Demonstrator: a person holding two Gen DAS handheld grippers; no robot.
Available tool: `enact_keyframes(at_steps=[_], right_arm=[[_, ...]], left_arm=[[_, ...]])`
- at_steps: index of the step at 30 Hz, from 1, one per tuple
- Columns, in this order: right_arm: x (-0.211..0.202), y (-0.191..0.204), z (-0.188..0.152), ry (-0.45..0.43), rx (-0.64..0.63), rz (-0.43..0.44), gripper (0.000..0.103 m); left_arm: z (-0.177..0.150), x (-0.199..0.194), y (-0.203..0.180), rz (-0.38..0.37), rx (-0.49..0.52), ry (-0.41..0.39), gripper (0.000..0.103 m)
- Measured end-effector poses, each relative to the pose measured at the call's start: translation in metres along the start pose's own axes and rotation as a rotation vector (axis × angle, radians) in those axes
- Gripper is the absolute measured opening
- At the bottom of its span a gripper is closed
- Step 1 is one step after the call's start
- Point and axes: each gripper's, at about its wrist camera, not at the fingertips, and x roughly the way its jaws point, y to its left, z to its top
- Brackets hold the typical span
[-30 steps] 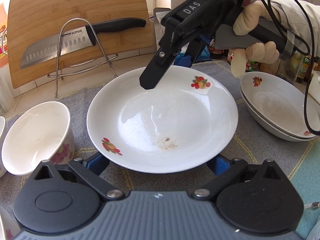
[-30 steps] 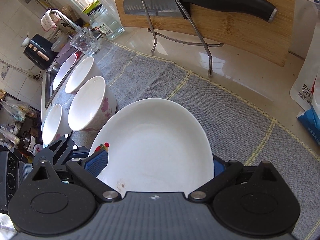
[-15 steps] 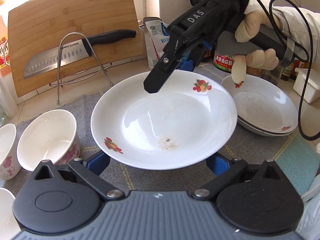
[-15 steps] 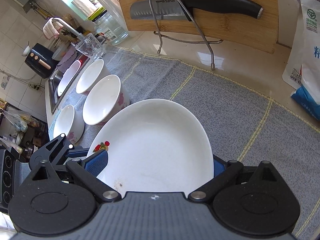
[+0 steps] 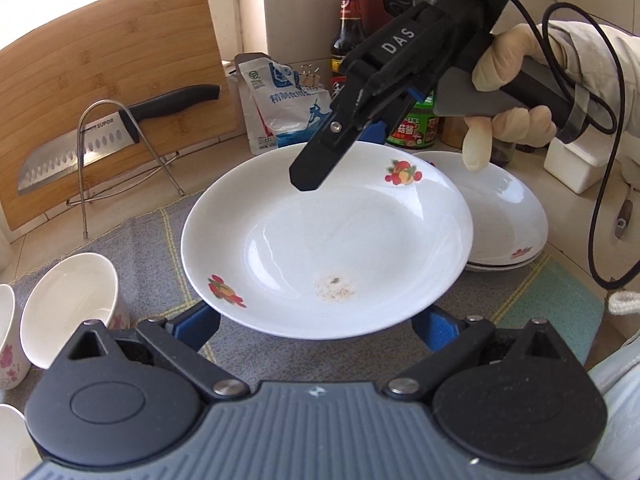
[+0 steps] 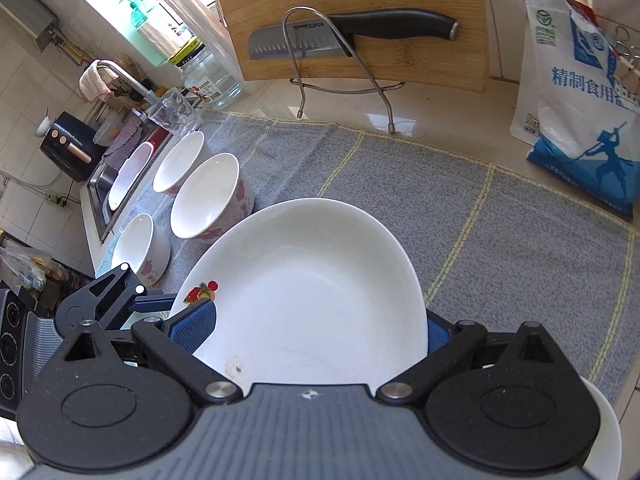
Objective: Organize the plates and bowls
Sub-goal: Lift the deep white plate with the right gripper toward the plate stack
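A white plate with fruit prints is held in the air over the grey mat by both grippers. My left gripper grips its near rim, the rim lying between the blue pads. My right gripper is shut on its far rim and also shows in the left wrist view. The plate fills the right wrist view. Two stacked plates rest on the mat at the right, partly under the held plate. Several white floral bowls stand at the left.
A bamboo cutting board and a knife on a wire rack stand at the back. A salt bag, sauce bottles and a white box line the back right. The sink lies far left.
Both grippers have carried the plate to the right and up, toward the stacked plates. The bowls have slid left in view and the stack is now partly under the plate.
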Motion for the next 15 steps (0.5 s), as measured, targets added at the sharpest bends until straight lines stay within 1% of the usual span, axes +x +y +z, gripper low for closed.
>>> enact_keyframes(at_steps=[15], right_arm=[[-0.045, -0.023, -0.058, -0.091, 0.142, -0.077, 0.103]], left_arm=[[0.016, 0.018, -0.032, -0.152, 0.126, 0.004, 0.101]])
